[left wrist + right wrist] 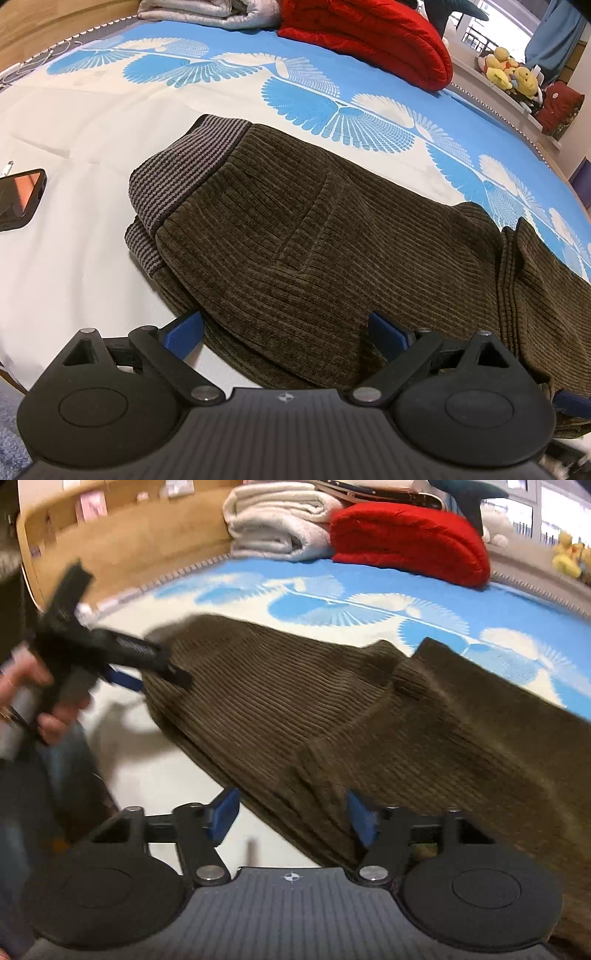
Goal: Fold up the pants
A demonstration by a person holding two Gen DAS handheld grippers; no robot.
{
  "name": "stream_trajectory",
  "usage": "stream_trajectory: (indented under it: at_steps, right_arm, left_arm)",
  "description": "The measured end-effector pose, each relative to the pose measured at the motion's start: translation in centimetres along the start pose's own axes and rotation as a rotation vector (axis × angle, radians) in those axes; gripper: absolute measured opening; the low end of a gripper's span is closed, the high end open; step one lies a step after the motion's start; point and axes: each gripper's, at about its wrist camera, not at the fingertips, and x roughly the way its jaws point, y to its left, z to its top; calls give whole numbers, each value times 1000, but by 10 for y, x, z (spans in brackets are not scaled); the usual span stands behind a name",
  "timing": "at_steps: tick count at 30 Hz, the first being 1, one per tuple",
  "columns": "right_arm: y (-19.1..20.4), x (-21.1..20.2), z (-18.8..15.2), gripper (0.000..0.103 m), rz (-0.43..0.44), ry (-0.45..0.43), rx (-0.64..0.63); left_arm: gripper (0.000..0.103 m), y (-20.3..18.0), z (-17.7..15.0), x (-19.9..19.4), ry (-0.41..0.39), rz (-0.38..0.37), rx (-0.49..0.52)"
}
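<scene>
Brown corduroy pants lie folded lengthwise on the blue-and-white bedsheet, their striped grey waistband at the left. My left gripper hangs open over the pants' near edge, close to the waistband, its blue pads clear of the cloth. In the right wrist view the pants run from left to right. My right gripper stands open with a fold of the near edge between its fingers, not pinched. A person's hand holds the left gripper at the waist end, blurred.
A black phone and a cable end lie on the sheet left of the waistband. A red blanket and a folded white blanket sit at the bed's far end. Plush toys line a ledge at the right. A wooden headboard curves behind.
</scene>
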Motion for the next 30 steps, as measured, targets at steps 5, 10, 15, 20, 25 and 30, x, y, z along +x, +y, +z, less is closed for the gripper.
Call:
stream_trajectory:
  at_steps: [5,10,15,20,25,30]
  right_arm:
    - [-23,-21,14,57,-67,-203,197]
    - [-34,9,24,35,-191,-123,247]
    - [-1,30,10,16,-142,74,49]
    - [2,30,3,14,-124,72,36]
    - [-5,23,7,14,-108,83,44]
    - [-3,19,4,11,-75,84,-4]
  left_arm:
    - [97,-2,-2,-2,-6,4,13]
    - [97,-3,-4,-2,-9,11,31]
    - [97,-1,-4,-2,-11,2,31]
    - [97,-11,-1,-13,-38,-43,42]
    - [97,-25,5,-14,-44,-45,91]
    - [97,-24,4,0,-23,-15,86]
